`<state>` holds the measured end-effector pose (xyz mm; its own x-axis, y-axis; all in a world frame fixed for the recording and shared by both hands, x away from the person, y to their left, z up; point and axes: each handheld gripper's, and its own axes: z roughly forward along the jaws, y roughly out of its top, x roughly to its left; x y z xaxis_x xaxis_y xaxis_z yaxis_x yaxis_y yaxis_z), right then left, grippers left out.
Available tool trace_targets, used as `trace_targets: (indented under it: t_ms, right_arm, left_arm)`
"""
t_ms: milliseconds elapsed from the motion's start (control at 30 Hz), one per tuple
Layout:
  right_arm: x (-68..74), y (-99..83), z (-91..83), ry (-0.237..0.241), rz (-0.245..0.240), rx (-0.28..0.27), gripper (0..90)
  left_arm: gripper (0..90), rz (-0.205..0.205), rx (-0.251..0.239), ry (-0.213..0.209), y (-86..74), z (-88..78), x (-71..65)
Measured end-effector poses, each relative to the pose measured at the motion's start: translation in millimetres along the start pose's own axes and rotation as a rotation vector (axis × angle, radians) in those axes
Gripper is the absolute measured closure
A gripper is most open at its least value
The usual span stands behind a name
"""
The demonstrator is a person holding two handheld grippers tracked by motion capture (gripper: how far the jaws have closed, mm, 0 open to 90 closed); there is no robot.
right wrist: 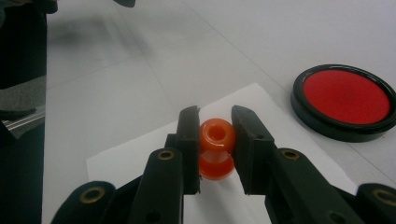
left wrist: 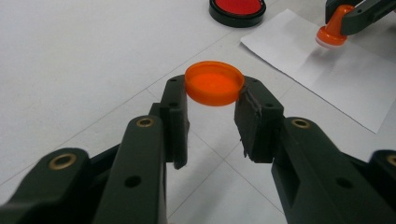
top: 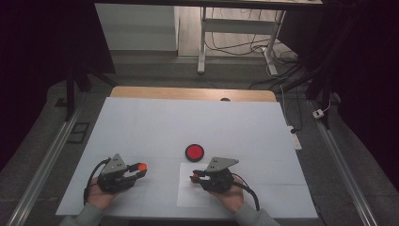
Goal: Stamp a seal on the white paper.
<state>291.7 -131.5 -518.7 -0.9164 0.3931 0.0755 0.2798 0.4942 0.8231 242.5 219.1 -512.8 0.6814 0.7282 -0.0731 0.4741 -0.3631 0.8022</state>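
Your right gripper (top: 195,177) is clamped on the orange stamp (right wrist: 216,148), held over the white paper sheet (top: 193,197) with its long axis about upright. The red ink pad (top: 194,152) lies close at twelve o'clock from that stamp, nearer your right hand. Your left gripper (top: 141,168), at nine o'clock, pinches the orange cap (left wrist: 214,83).

- The table (top: 141,117) lies bare toward its far edge and both far corners; passage is open there
- The red ink pad (top: 194,152) sits mid-table; the paper sheet (top: 188,195) lies flat by the near edge
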Motion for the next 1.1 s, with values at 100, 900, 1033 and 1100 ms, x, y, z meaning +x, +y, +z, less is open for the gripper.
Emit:
trace_targets:
  t_ms: [100,900,1033,1100]
  right_arm:
    - [0.6,-0.6,1.4,-0.002,-0.005,0.007,72.2]
    - [1.2,-4.2,6.9,-0.021,-0.028,0.042,72.2]
    - [1.5,-4.4,7.5,-0.028,-0.034,0.052,72.2]
    - [1.6,-4.8,8.2,-0.026,-0.034,0.054,72.2]
  left_arm:
    - [65.1,0.000,0.000,0.000,0.0,0.0,0.0]
    - [65.1,0.002,0.000,-0.001,-0.2,-0.1,-0.1]
    - [65.1,0.002,0.000,-0.001,-0.1,0.0,-0.1]
    - [65.1,0.003,0.001,-0.001,-0.1,0.0,-0.1]
